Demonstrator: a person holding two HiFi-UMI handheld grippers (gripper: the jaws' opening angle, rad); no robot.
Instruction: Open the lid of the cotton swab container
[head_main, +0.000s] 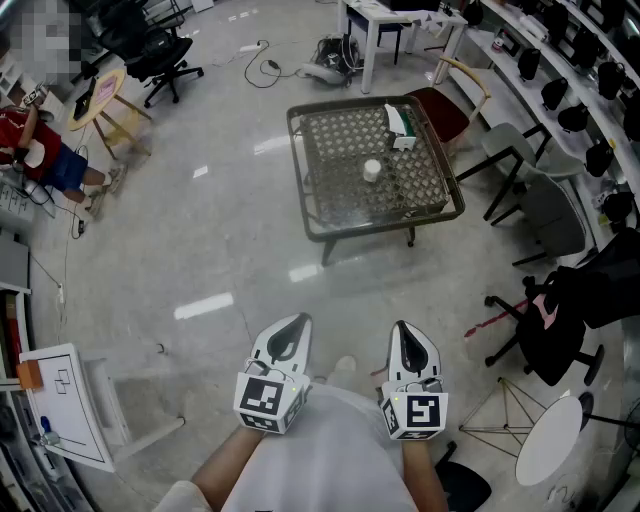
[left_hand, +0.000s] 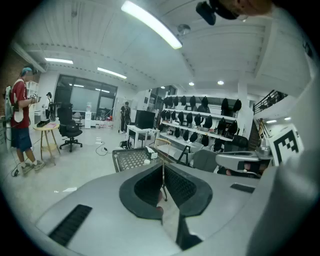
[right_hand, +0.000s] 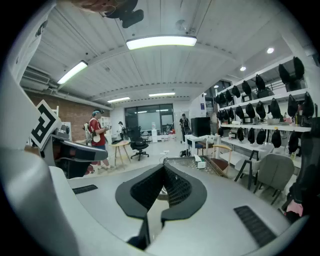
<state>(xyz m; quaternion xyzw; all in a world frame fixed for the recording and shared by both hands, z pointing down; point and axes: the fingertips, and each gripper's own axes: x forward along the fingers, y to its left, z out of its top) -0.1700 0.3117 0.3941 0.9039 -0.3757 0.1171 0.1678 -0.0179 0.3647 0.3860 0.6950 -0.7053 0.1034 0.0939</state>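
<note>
On the surface, the small white container is too tiny to show where its lid starts. At the far edge of the surface, the writing on the green and white box is too small to read. Far to the left of the surface, a person in red is cut off by the picture's edge. In the right gripper view, the right gripper hides the near left part of the surface.
</note>
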